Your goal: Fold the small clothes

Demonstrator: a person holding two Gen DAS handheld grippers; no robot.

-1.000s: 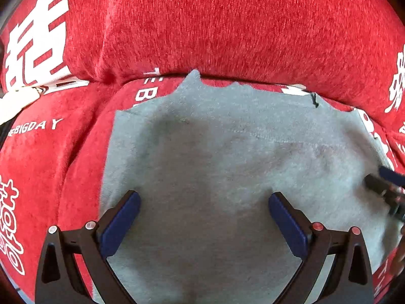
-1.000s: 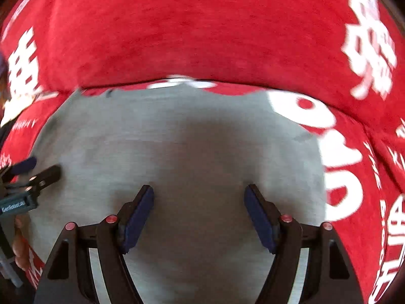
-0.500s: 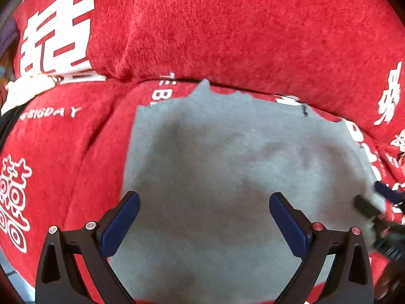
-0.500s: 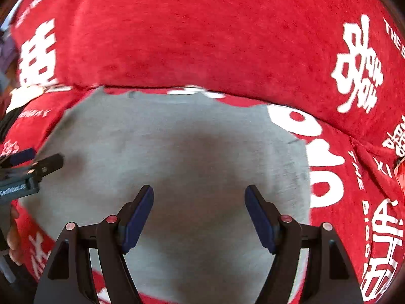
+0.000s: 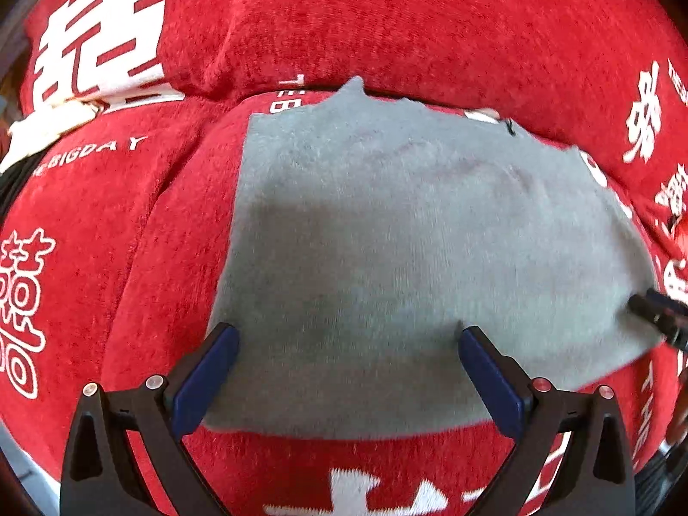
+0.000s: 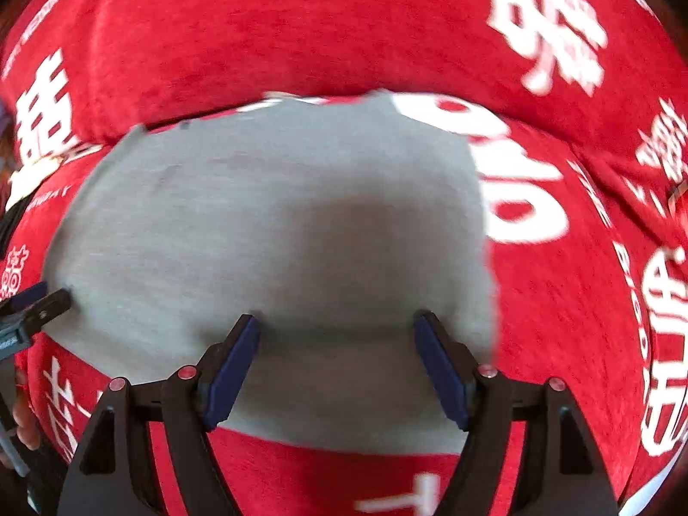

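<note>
Left wrist view: the left gripper [image 5: 344, 370] points steeply down over a gray garment [image 5: 413, 258] that lies flat on a red cover [image 5: 107, 223] printed with white characters and lettering. Its two blue-padded fingers [image 5: 202, 382] stand spread wide, with nothing pinched between them, and the garment's near edge runs between the pads. The garment's far edge meets the base of a red cushion [image 5: 408, 21], where a small pointed corner of cloth sticks up. At the right border of this view the tip of the right gripper [image 5: 658, 309] shows at the garment's right edge. Right wrist view: the right gripper [image 6: 337, 361] also points down at the garment [image 6: 266, 223], its blue pads [image 6: 438, 370] spread apart and empty, above the cloth's near right part. The left gripper's tip [image 6: 34, 309] appears at the left border, at the garment's left edge. This view is blurred.
</note>
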